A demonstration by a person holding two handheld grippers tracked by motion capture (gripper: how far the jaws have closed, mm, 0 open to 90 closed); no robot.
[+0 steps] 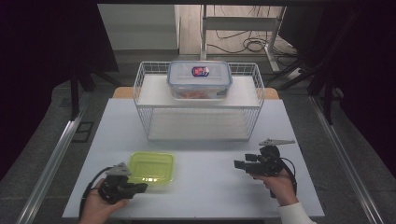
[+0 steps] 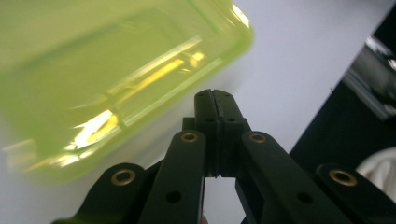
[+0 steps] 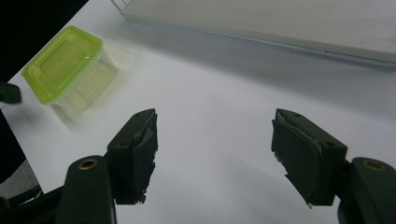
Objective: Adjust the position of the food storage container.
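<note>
The left tongs [image 1: 140, 187] sit at the near left of the table [image 1: 210, 172], held in the person's left hand [image 1: 100, 205]. Their jaws are clenched together with nothing between them, as the left gripper view shows, where the two black tips [image 2: 215, 100] meet flat. Just beyond and to the right of these tongs lies the green box [image 1: 151, 168], a shallow translucent container with its lid on. It rests on the table close to the tips; whether they touch it cannot be told. In the left gripper view the box [image 2: 107, 70] is blurred and lies up and to the left of the tips.

Farther off, beyond both tongs and between them, stands a white wire rack [image 1: 198, 100] with a clear tub [image 1: 200, 79] on its top shelf.

The right tongs [image 1: 239, 164] are at the near right, in the right hand [image 1: 280, 184], pointing left toward the box and well apart from it. Their jaws are released, standing wide over bare table with nothing between them. In the right gripper view the box [image 3: 65, 63] shows far off, up and to the left of the left-hand jaw.
</note>
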